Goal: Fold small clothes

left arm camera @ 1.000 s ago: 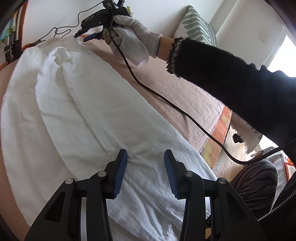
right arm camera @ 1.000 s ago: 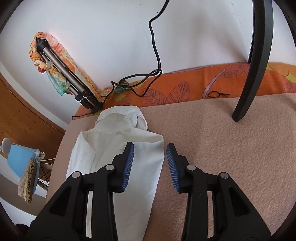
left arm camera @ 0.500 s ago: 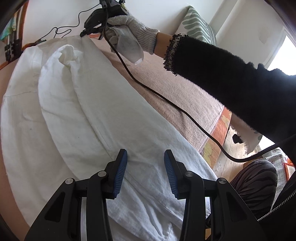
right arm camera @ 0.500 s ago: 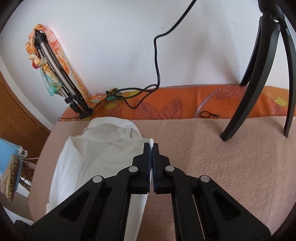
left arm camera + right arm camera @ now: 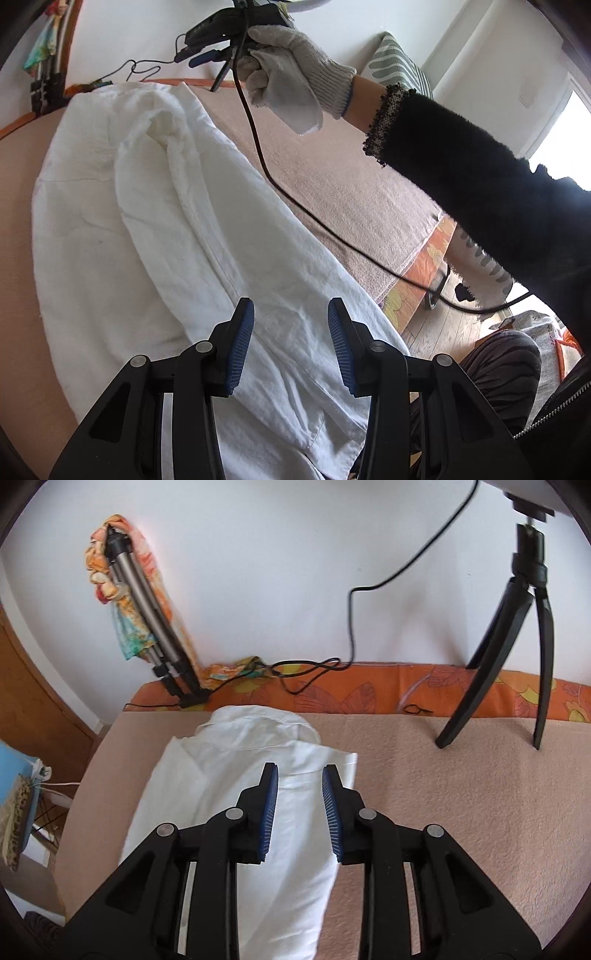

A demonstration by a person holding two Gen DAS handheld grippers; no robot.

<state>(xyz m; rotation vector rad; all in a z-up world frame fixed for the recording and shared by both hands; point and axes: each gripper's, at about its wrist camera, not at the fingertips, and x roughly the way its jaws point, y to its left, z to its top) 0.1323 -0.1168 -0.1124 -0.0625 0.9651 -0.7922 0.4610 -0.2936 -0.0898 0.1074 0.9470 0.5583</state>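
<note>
Right gripper (image 5: 300,801): now lifting clear above white garment (image 5: 236,812), jaws standing apart again and empty after being clamped together half a second ago. Left gripper (image 5: 291,347): hovering over garment hem, jaws wide, unchanged. Garment lying folded lengthwise on pink blanket (image 5: 461,812), apparently untouched.

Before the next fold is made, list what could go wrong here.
1. The black cable from the right hand-held gripper trails across the blanket beside the white shirt; it could snag or drag the fold.
2. Both hand-held grippers are open, the left too, so nothing pins the folded flap.
</note>
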